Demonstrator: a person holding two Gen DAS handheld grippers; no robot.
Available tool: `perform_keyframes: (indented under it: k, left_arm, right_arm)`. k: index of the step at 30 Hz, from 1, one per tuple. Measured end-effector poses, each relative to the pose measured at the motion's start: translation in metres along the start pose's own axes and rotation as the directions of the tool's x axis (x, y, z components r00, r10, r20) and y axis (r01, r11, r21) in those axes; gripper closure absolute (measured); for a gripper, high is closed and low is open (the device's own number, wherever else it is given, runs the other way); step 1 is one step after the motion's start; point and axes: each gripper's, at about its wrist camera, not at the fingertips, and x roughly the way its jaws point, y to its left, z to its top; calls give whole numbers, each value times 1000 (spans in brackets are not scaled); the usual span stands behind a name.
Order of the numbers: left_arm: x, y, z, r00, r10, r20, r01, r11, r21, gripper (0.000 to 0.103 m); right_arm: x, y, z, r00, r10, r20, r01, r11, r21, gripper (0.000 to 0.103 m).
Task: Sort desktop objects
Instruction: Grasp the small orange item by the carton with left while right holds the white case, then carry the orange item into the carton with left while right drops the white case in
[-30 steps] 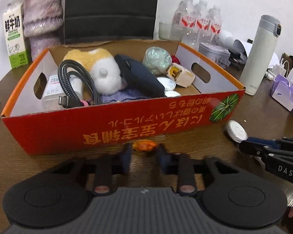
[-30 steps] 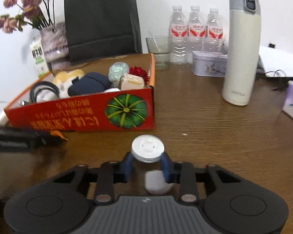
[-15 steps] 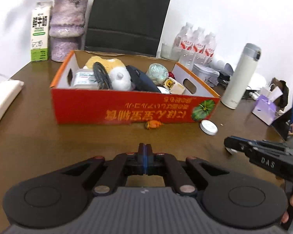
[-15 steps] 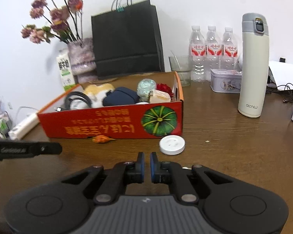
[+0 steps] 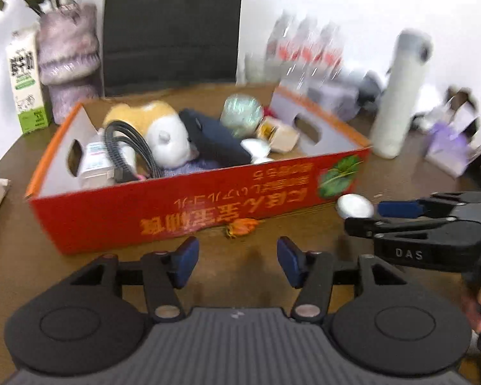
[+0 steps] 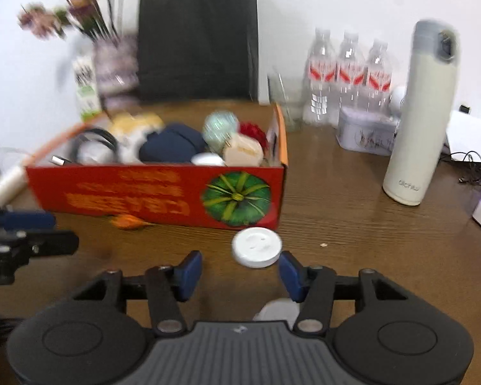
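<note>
White plastic lid [image 6: 257,247] at 12 o'clock of the wide-open, empty right gripper [image 6: 239,272]: probably light, stiff, slippery; pinch across its rim.

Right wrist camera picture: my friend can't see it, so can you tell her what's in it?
An open right gripper hovers over a brown table, just short of a round white lid. Behind the lid is a red cardboard box full of odds and ends. A small orange object lies in front of it, and a tall cream flask stands to the right.
</note>
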Motion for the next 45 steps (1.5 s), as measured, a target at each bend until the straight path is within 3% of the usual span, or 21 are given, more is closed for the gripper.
perform_keyframes:
  k: [1,3,6,9,12,21,22,26,30,36,39,45]
  left_arm:
    - [9,-2,5,1000,10,-2,-10,1000,-14,46]
    - [21,-3,6,1000,10,-15,-10,999,-43,47]
    - [32,-7,5,998,29,-55,-36,992,-121,53]
    - [29,-12,5,998,56,-25,-60,984,-170,56]
    - [34,-18,9,993,118,-30,-121,978,-168,78]
    - [4,-22,-8,994,110,20,-106,981,-163,87]
    - [-5,-21,-12,994,101,31,-94,981,-170,96]
    - [-48,-11,-32,996,38,79,-19,974,-225,97]
    - [-93,0,-64,991,56,123,-29,977,-211,97]
    - [-135,26,-104,989,44,138,-8,967,-256,97]
    - [-152,33,-117,981,55,189,-7,970,-243,97]
    - [-170,40,-127,975,44,218,13,967,-255,97]
  right_arm:
    - [6,-2,1,1000,1,-9,-1,1000,13,53]
    - [10,-4,1,1000,4,5,-4,1000,26,67]
    - [7,-7,-3,999,42,28,-44,998,55,66]
    - [5,-9,-5,997,68,37,-70,995,68,67]
    - [0,-8,-4,994,92,52,-96,992,79,67]
    - [-12,-2,-11,991,101,85,-106,992,62,67]
    - [-16,0,-13,990,106,95,-111,992,52,67]
    - [-45,14,-19,981,107,163,-109,994,2,67]
    - [-80,29,-36,969,135,208,-136,991,-13,67]
    - [-111,35,-72,969,169,182,-182,982,58,67]
    - [-124,41,-83,970,172,175,-180,983,32,67]
    - [-144,56,-90,966,166,198,-169,986,-6,67]
